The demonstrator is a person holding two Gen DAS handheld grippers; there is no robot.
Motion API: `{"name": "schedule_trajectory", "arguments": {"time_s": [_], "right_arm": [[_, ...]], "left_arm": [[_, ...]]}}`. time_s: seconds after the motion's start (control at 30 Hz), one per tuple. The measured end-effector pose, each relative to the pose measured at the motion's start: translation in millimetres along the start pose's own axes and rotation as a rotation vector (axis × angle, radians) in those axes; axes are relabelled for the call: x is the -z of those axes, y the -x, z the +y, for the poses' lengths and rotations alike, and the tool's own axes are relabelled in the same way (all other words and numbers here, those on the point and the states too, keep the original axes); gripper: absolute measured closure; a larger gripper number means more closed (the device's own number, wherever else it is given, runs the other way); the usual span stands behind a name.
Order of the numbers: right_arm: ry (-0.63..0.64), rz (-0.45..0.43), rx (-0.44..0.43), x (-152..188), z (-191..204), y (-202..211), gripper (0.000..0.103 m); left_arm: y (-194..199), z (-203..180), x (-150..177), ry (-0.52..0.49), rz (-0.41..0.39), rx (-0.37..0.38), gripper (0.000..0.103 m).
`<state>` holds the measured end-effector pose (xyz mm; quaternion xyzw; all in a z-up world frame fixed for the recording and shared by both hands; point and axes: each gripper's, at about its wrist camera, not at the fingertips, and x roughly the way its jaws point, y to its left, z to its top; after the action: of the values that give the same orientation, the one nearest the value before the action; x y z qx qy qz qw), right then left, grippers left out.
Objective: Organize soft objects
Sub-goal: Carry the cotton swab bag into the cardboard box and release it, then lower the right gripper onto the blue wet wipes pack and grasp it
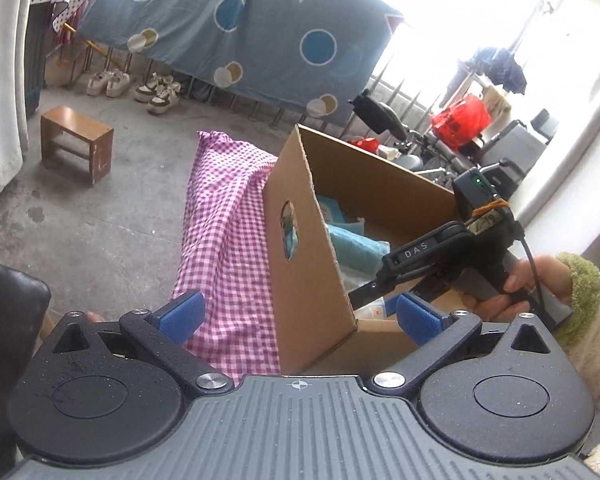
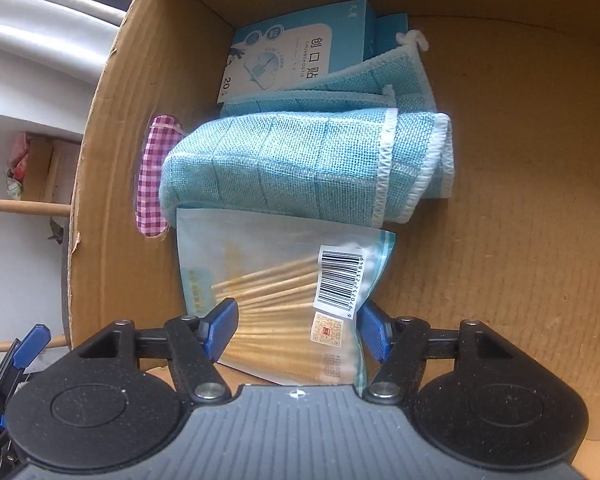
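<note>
An open cardboard box (image 1: 300,240) stands on a pink gingham cloth (image 1: 228,240). My left gripper (image 1: 300,316) is open wide, its blue fingers on either side of the box's near corner and holding nothing. Inside the box (image 2: 520,200) lie a folded light-blue towel (image 2: 300,168), a second blue cloth (image 2: 360,80) behind it, a plaster carton (image 2: 292,52) and a clear bag of cotton swabs (image 2: 280,280). My right gripper (image 2: 296,326) hangs open, pointing down over the swab bag, and its pads do not press on the bag. The gingham cloth (image 2: 154,176) shows through the handle hole.
A person's hand (image 1: 540,276) in a fuzzy sleeve holds the right gripper over the box. A wooden stool (image 1: 76,140) and shoes (image 1: 156,92) stand on the concrete floor. A patterned blue sheet (image 1: 240,20) hangs behind. A black seat edge (image 1: 4,312) is at the left.
</note>
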<state>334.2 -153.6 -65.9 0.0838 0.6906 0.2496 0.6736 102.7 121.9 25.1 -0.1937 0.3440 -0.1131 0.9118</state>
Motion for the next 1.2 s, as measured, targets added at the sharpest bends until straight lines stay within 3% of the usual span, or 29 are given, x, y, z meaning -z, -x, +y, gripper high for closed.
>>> {"name": "schedule_trajectory", "arguments": {"time_s": [0.13, 0.37, 0.53, 0.73, 0.83, 1.0, 1.2], "right_arm": [[0.044, -0.020, 0.035, 3.2, 11.6, -0.5, 0.034], [0.076, -0.055, 0.079, 9.8, 21.5, 8.4, 0.020], [0.083, -0.150, 0.076, 19.8, 15.8, 35.5, 0.006], [0.071, -0.253, 0.043, 39.2, 8.5, 72.8, 0.006], [0.059, -0.330, -0.022, 62.1, 8.4, 102.2, 0.006], [0.074, -0.459, -0.109, 129.0, 8.3, 139.1, 0.006], [0.038, -0.463, -0.137, 190.0, -1.3, 124.1, 0.007]], "left_arm": [[5.3, -6.6, 3.0, -0.038, -0.015, 0.009, 0.001], [14.0, -18.5, 15.1, -0.087, -0.001, 0.065, 0.000], [21.6, -21.9, 22.4, -0.074, 0.013, 0.075, 0.000], [37.8, -23.4, 25.1, -0.047, -0.005, 0.079, 0.000], [44.4, -28.4, 26.4, -0.050, 0.011, 0.053, 0.000], [42.7, -39.7, 37.1, -0.128, 0.052, -0.005, 0.000], [17.4, -58.0, 59.8, -0.225, 0.164, 0.014, 0.000]]}}
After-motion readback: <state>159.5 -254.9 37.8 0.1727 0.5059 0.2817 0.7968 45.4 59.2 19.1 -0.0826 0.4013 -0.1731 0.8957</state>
